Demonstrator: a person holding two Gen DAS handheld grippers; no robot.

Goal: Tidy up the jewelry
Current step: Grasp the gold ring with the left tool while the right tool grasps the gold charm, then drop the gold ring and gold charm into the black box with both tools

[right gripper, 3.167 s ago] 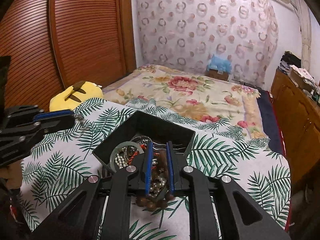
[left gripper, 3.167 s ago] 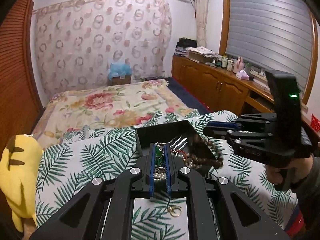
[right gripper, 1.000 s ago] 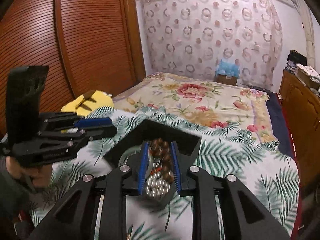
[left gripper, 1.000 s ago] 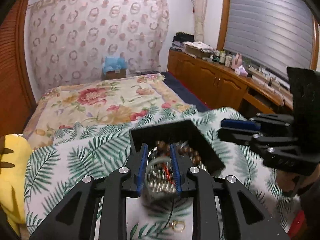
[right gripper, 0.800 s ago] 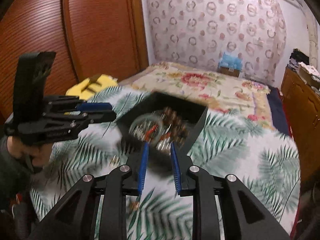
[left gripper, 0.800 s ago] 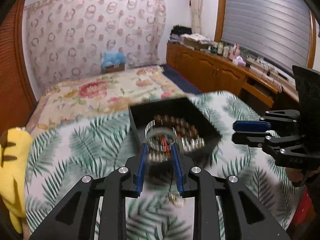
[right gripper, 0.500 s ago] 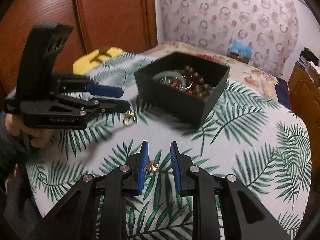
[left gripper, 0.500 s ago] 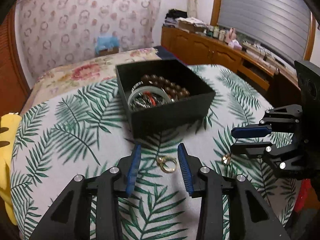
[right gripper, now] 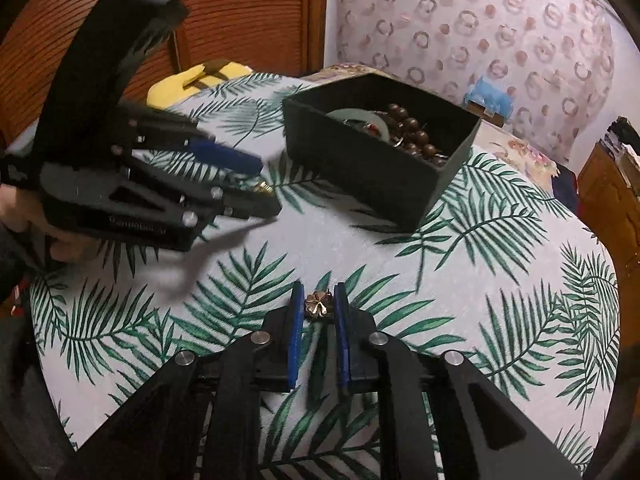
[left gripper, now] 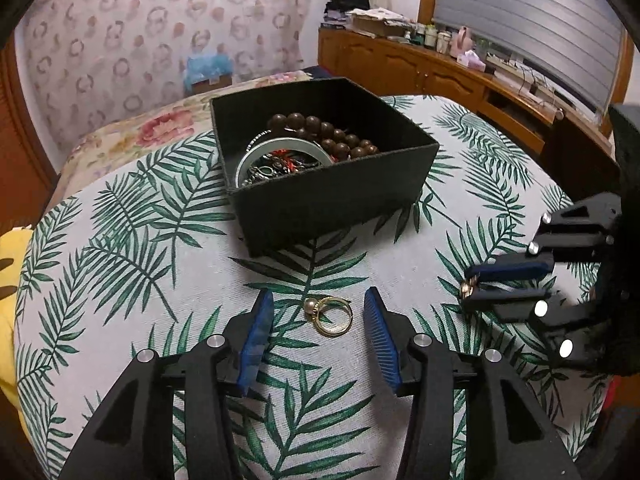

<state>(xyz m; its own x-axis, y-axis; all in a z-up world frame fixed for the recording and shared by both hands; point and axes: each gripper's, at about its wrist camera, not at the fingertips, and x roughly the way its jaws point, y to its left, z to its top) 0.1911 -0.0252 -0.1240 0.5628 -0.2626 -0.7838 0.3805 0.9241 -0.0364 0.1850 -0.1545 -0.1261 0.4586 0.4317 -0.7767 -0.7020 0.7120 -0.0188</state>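
Two small gold pieces lie loose on the leaf-print surface (left gripper: 120, 264), one lined up with each of your tools. Both tools hung over the black box (left gripper: 328, 200) about a second ago; now they sit low over the cloth on the near side of it. That suggests the box drop is finished and you are collecting the pieces that remain outside.

Your left gripper (left gripper: 318, 312) has just been opening, and its blue fingers (left gripper: 256, 332) stand well apart. The gold ring (left gripper: 330, 314) with a small bead lies flat between them, touched by neither. To take it, you need to close the fingers around it.

Your right gripper (right gripper: 318, 306) has just been closing. Its fingers (right gripper: 297, 320) are drawn in narrowly on either side of the flower-shaped gold stud (right gripper: 318, 305). A thin gap seems to remain beside each pad, so I judge that it is not yet pinched. Be careful as you close, since a piece this small can slip free.

Counted: one box, beyond both sets of fingertips, holding one string of brown beads (left gripper: 328, 136), one pale bangle (left gripper: 280, 150) and a tangle of smaller pieces too mixed to count. One ring and one stud remain outside it.
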